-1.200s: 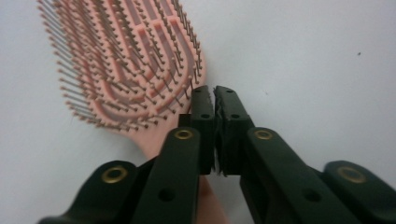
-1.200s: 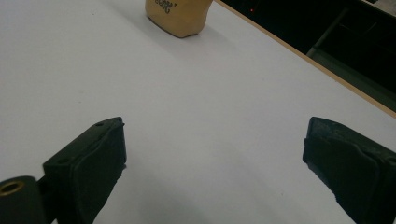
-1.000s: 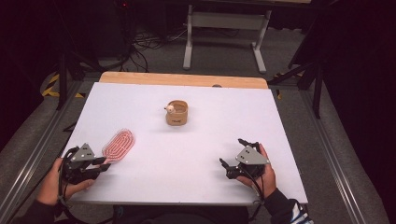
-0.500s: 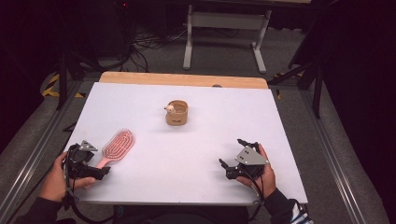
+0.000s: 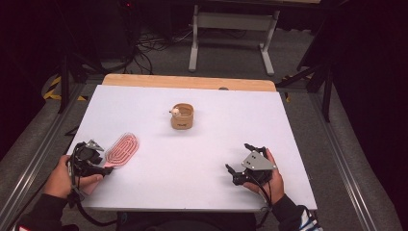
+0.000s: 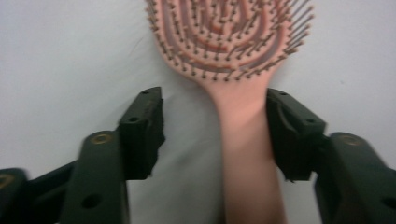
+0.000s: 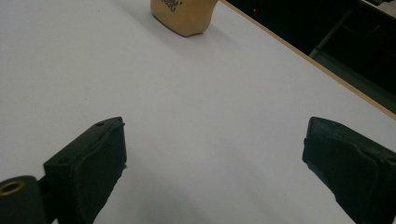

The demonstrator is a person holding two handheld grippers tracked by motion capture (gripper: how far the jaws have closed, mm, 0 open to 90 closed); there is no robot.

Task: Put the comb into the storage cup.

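1. The pink hairbrush [image 6: 233, 60] lies flat on the white table [image 5: 202, 159], bristles up, near the table's 8 o'clock corner in the high view [image 5: 121, 149]. Its oval head points toward 1 o'clock and its handle runs back toward 7 o'clock.
2. The left gripper [image 6: 215, 128] straddles that handle. Its jaws have just been closing, with the handle between them. In the left gripper view the jaw at 3 o'clock sits against the handle's edge, while the jaw at 9 o'clock stands off from it with bare table between, so the claw is apart and not clamped. In the high view this gripper [image 5: 98, 166] sits at the brush's 7 o'clock, held by the left hand [image 5: 60, 178].
3. A tan cup-like holder [image 5: 182, 116] stands at the table's middle, toward 12 o'clock, well apart from the brush. Dark lettering on its side is too small to read; in the right gripper view [image 7: 184, 14] the lettering is cut off.
4. The right gripper [image 7: 215, 140] rests near the table's 4 o'clock corner [image 5: 235, 173], jaws wide apart over bare table, nothing between them.
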